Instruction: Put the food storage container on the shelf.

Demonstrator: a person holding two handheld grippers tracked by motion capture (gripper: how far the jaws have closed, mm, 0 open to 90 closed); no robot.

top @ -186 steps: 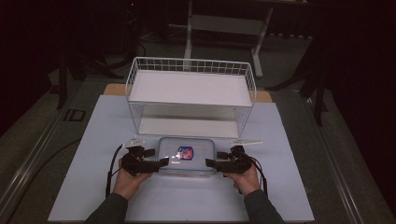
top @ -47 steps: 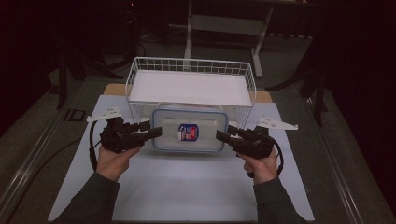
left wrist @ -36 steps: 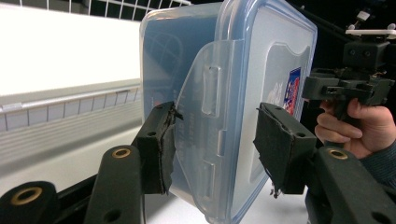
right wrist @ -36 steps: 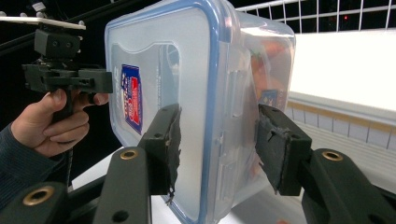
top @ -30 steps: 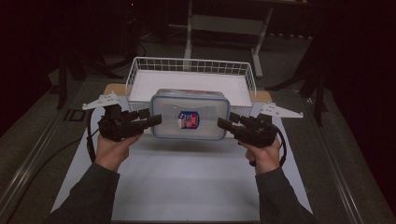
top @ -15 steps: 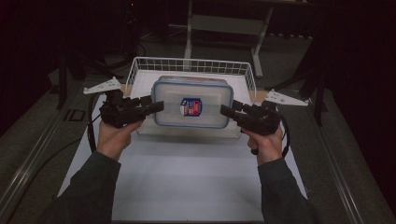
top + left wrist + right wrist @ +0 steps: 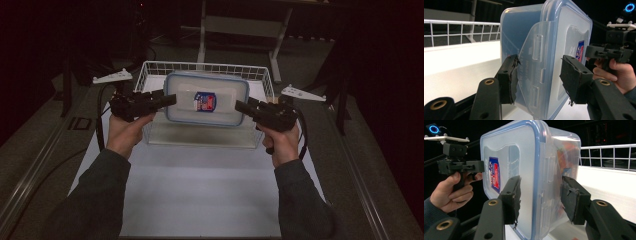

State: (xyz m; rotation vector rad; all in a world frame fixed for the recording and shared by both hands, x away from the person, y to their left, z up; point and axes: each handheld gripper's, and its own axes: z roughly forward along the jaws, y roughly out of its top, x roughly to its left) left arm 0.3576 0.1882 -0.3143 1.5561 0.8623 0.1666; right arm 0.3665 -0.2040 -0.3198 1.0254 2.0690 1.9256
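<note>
while the left gripper (image 7: pixel 167 100) and right gripper (image 7: pixel 242 106) each clench their fingers on opposite short ends, the lidded plastic food container (image 7: pixel 206 98) (blue-rimmed, labelled) hangs lifted over the white wire basket (image 7: pixel 150 70) on the counter (image 7: pixel 200 195).

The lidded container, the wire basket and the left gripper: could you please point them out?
lidded container (image 7: pixel 207 100), high view, label on its lid.
wire basket (image 7: pixel 210 67), high view, far rim.
left gripper (image 7: pixel 170 100), high view, tips of its jaws.
</note>
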